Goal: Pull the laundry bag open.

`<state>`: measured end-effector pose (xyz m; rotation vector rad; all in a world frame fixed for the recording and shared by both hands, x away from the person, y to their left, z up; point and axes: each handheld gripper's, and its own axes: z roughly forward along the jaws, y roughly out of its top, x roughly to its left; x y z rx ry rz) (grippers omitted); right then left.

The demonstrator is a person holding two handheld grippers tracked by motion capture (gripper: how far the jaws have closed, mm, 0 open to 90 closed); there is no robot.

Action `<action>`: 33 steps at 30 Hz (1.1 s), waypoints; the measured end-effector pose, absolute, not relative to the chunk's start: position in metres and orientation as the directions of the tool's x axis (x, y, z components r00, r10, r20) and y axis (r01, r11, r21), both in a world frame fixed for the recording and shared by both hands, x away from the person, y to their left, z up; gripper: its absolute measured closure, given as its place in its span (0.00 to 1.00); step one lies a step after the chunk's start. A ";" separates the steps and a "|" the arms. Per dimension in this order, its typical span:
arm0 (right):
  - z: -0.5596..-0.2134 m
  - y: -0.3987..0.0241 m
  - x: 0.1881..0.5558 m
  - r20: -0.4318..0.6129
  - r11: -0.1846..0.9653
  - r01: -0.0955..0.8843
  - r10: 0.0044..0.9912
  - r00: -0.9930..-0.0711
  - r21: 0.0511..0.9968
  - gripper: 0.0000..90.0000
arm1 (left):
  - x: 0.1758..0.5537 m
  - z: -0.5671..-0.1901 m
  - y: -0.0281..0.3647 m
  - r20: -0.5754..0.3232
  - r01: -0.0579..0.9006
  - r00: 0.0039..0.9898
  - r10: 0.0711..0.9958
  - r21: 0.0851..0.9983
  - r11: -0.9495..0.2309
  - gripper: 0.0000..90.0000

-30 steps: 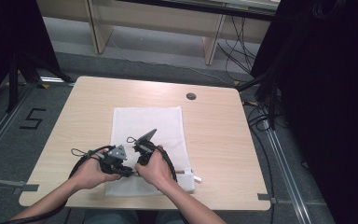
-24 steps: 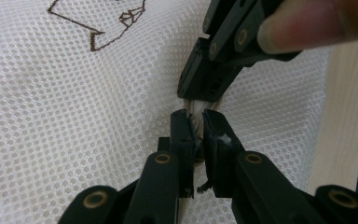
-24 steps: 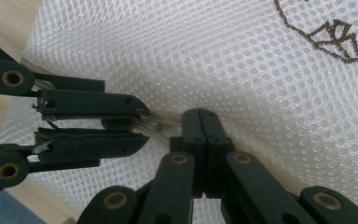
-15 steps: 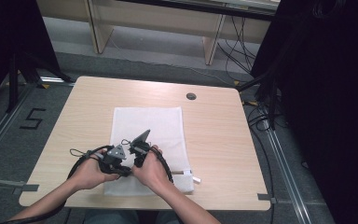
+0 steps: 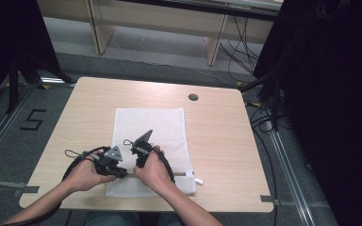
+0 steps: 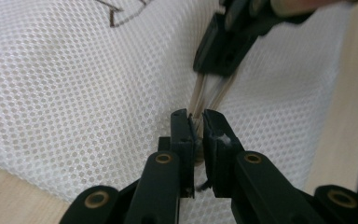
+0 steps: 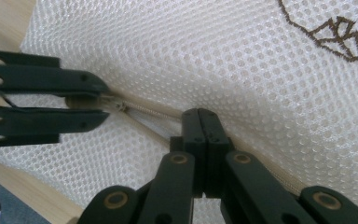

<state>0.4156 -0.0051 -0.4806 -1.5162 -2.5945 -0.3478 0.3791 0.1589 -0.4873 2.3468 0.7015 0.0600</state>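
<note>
High view: I sit at the near edge of a wooden table (image 5: pixel 226 132), holding a gripper in each hand over a white mesh laundry bag (image 5: pixel 151 127) that lies flat at the table's middle, its zipper edge towards me at 6 o'clock. My left gripper (image 5: pixel 121 173) and right gripper (image 5: pixel 136 162) meet just beside each other on that near edge. In the left gripper view, my left gripper (image 6: pixel 196 122) has its jaws nearly together, pinching what looks like the zipper pull (image 6: pixel 194 125). In the right gripper view, my right gripper (image 7: pixel 207 122) is pressed together on the mesh beside the zipper (image 7: pixel 144 112), holding the fabric taut. A short stretch of zipper teeth shows parted between the grippers; whether I am opening or closing it I cannot tell. I judge most of the zipper's travel towards 3 o'clock is left.
</note>
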 end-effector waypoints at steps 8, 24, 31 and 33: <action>-0.480 -0.002 0.414 0.191 0.478 0.867 0.846 -0.498 0.140 1.00 | 0.370 -0.490 0.207 -0.149 0.520 0.814 0.562 0.618 -0.590 0.92; -0.480 0.000 0.411 0.163 0.496 0.853 0.839 -0.518 0.161 1.00 | 0.371 -0.493 0.205 -0.115 0.512 0.803 0.585 0.637 -0.577 0.92; -0.479 -0.002 0.414 0.181 0.519 0.842 0.823 -0.539 0.147 1.00 | 0.369 -0.491 0.204 -0.112 0.508 0.803 0.585 0.641 -0.574 0.91; -0.480 -0.003 0.414 0.183 0.522 0.839 0.819 -0.544 0.153 1.00 | 0.369 -0.492 0.204 -0.110 0.509 0.799 0.591 0.647 -0.567 0.91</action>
